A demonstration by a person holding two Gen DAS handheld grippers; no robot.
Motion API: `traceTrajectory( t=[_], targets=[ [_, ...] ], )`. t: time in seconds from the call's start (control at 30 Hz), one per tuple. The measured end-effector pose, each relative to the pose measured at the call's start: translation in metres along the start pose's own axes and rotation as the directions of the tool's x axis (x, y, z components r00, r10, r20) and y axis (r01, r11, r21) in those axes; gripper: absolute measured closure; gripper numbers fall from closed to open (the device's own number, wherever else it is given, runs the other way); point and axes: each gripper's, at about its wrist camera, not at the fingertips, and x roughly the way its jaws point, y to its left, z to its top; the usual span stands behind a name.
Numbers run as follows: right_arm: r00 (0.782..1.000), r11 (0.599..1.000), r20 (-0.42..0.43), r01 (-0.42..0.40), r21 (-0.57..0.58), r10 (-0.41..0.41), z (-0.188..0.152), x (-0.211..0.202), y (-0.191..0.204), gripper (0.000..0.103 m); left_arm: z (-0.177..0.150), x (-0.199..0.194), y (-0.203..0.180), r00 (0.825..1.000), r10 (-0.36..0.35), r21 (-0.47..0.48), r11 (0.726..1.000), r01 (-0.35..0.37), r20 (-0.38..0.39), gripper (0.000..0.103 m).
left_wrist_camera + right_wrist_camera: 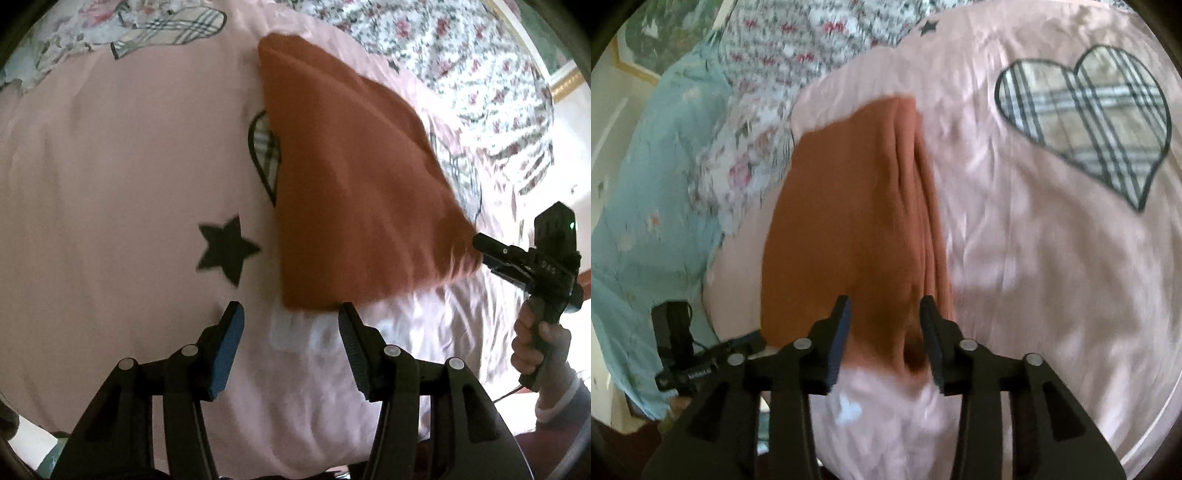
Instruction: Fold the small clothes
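A rust-orange cloth [343, 177] lies folded on a pink bedspread [110, 166]. It also shows in the right wrist view [849, 206], with stacked fold edges on its right side. My left gripper [291, 314] is open and empty, just short of the cloth's near edge. My right gripper [884, 306] is open with its fingers either side of the cloth's near end. From the left wrist view the right gripper [480, 245] sits at the cloth's right corner, held by a hand [535, 343].
The pink bedspread has a black star [225, 251] and plaid hearts [1086, 118]. A floral quilt [461, 66] lies behind, and a light blue cloth [653, 206] to the left in the right wrist view. The bed's near edge is just below my grippers.
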Motion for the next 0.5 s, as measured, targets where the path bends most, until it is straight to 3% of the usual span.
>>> traceTrajectory(
  t=[0.17, 0.27, 0.4, 0.5],
  targets=[
    [1.0, 1.0, -0.011, -0.011, -0.001, 0.011, -0.006, 0.013, 0.004, 0.061, 0.002, 0.012, -0.013, 1.0, 0.01, 0.06, 0.998, -0.01, 0.007, 0.048],
    [0.998, 0.999, -0.03, -0.052, -0.009, 0.051, 0.001, 0.017, 0.015, 0.098, 0.008, 0.022, -0.023, 0.999, 0.032, 0.112, 0.993, -0.033, 0.008, 0.048],
    [0.978, 0.979, 0.05, -0.204, 0.016, 0.203, 0.014, -0.008, 0.026, 0.098, 0.01, 0.027, -0.031, 0.997, 0.076, 0.165, 0.983, -0.079, 0.022, 0.048],
    [0.965, 0.97, 0.113, -0.241, 0.043, 0.235, 0.021, -0.025, 0.025, 0.098, 0.009, 0.027, -0.033, 0.991, 0.125, 0.178, 0.975, -0.131, 0.046, 0.049]
  ],
)
